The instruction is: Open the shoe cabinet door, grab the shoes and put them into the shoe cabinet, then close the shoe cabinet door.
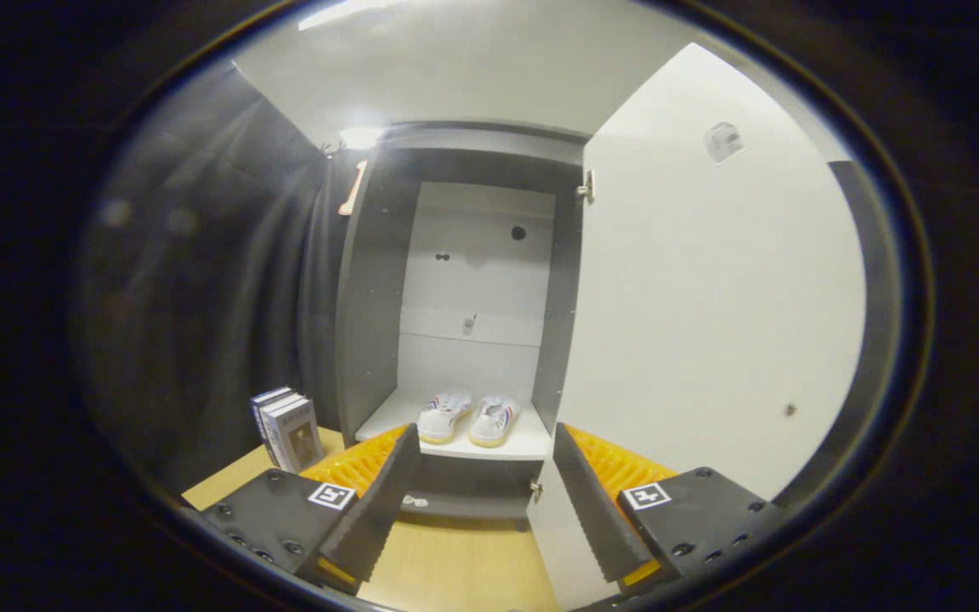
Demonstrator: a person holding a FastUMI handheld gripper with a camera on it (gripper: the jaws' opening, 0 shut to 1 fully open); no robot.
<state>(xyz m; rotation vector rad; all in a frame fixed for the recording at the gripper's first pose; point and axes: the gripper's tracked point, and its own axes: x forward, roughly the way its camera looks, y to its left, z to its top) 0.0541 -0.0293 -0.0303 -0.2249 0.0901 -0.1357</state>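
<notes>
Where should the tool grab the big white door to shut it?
Judging by its pose, grip the door at its free edge, beside the right finger, coming from the front. It stands swung wide, hinged beside the shoes. The open tool holds nothing.

Noted white shoes (468, 418) with red and blue side stripes and pale soles, on a white shelf (525, 442). Found the shoe cabinet (375, 297) grey on its side walls and white on its back panel, dotted with a few dark round holes. Saw the open door (710, 297), at 3 o'clock of the shoes, plain white. Saw pale wood grain on the worktop (455, 565). Found white boxes (288, 429) with dark edges at 9 o'clock of the shoes. Spotted black-and-white square markers (332, 495) on the tongs (485, 435), spread apart and empty.
</notes>
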